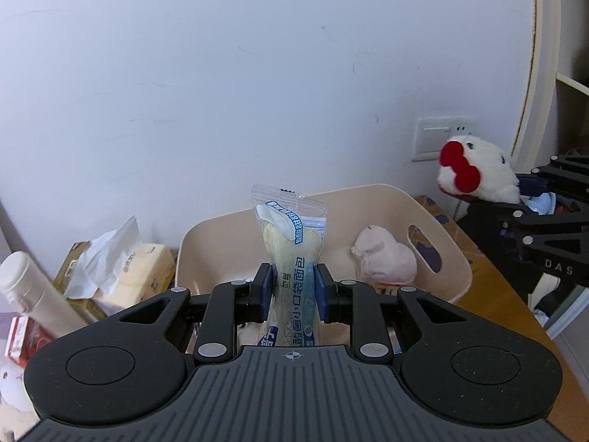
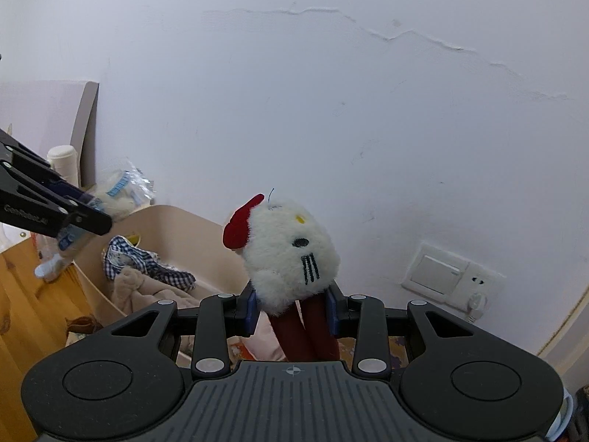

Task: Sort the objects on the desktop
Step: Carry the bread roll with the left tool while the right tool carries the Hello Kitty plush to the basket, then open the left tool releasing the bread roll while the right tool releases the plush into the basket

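A: Status on left?

B: My left gripper (image 1: 293, 293) is clamped on a packaged bread snack (image 1: 292, 258); blue pads pinch the wrapper at mid-length, top of the packet sticking up. It's held over the beige bin (image 1: 434, 213), roughly at the bin's 6 o'clock rim as the left wrist camera sees it.

A: What's in the bin?

B: A pale pink plush (image 1: 384, 259) against the wall at 3 o'clock, next to the oval handle cutout. From the right wrist view I also see a checked cloth (image 2: 147, 261) and a tan plush (image 2: 147, 294) in the bin there.

A: Right side?

B: My right gripper (image 2: 292, 311) is closed around a white cat plush (image 2: 291, 254) with a red bow. The fingers (image 2: 251, 311) grip just under the head, dark red legs hanging down between them. It's in the air in front of the wall, the bin at 9 o'clock of it.

A: Anything else around?

B: At 9 o'clock of the bin in the left view: a tissue pack (image 1: 125, 272) and a white bottle (image 1: 33, 294). Wall switch (image 2: 436, 274) at 3 o'clock in the right view. Wooden counter (image 2: 22, 294) underneath.
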The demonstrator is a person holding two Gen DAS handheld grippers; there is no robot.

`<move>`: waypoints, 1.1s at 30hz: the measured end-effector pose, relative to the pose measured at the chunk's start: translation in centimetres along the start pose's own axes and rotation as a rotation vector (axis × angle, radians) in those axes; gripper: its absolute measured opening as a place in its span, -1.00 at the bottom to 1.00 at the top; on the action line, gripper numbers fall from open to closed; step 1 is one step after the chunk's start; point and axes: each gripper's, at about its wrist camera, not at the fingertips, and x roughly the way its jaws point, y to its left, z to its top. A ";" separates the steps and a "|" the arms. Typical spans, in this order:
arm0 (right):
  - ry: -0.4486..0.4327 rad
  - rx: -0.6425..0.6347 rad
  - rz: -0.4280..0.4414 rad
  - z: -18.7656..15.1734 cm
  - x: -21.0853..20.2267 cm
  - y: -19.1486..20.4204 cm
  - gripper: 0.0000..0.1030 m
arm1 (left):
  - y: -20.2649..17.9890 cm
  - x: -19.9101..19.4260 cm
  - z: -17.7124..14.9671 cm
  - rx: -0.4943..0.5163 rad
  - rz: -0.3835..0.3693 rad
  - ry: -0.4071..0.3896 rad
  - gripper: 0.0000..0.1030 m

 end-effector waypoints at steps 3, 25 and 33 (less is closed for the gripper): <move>0.008 0.001 0.012 0.4 1.5 0.3 -0.36 | 0.0 1.6 0.2 -0.012 0.006 0.021 -0.53; 0.204 0.069 0.114 -1.6 10.2 4.2 -0.31 | 1.3 9.1 -1.8 -0.082 0.014 0.202 -0.52; 0.227 0.098 0.097 -1.7 10.4 3.9 0.17 | 0.9 7.8 -1.9 -0.093 0.004 0.196 0.32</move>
